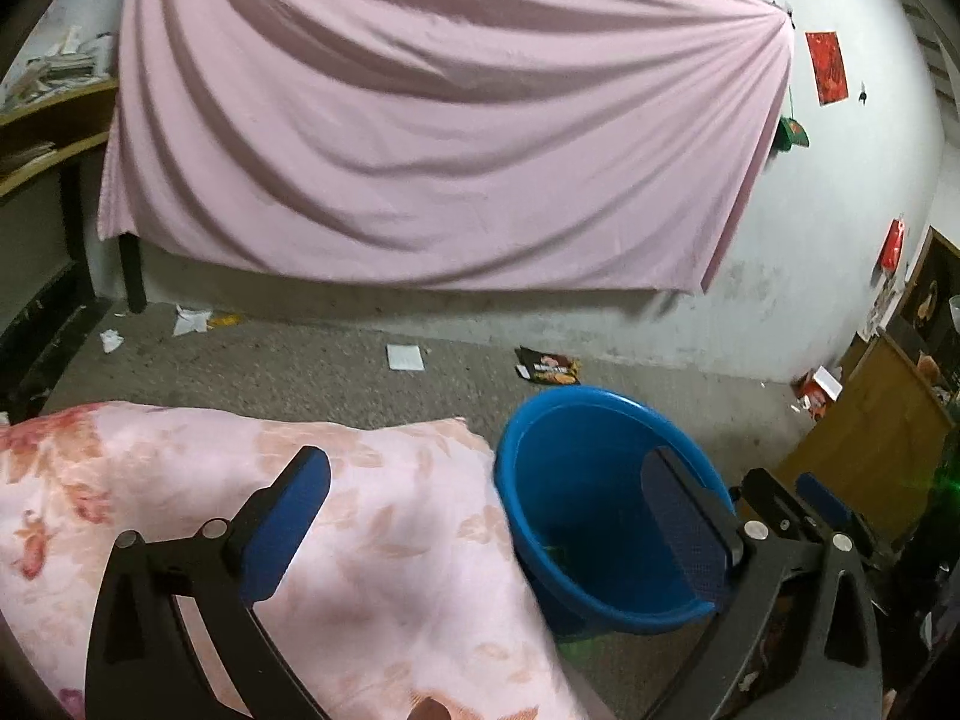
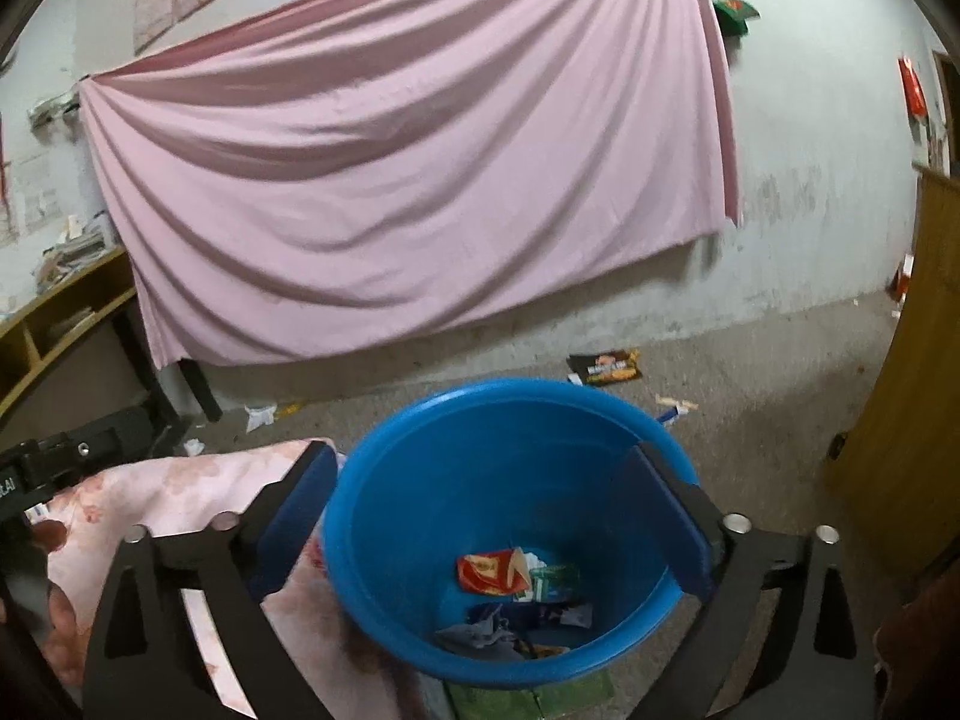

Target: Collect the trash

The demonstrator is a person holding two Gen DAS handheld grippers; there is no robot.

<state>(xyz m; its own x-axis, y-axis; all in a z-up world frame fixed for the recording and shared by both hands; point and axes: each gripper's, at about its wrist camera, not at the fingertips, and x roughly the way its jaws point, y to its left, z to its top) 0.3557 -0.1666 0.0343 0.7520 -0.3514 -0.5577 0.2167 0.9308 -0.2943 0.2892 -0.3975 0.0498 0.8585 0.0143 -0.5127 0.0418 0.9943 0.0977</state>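
Left wrist view: the left tool is spread wide and holds nothing, above a floral quilt and the blue basin. A black snack wrapper lies on the floor near the wall. Right wrist view: the right tool is spread wide, empty, over the blue basin, which contains a red wrapper and other scraps.

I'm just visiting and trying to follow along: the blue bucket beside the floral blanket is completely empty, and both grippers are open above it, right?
Not quite. The blue bucket already holds trash: the right wrist view shows a red wrapper and other scraps at its bottom. The rest stands: it sits beside the floral blanket, and the left gripper and right gripper are both open.
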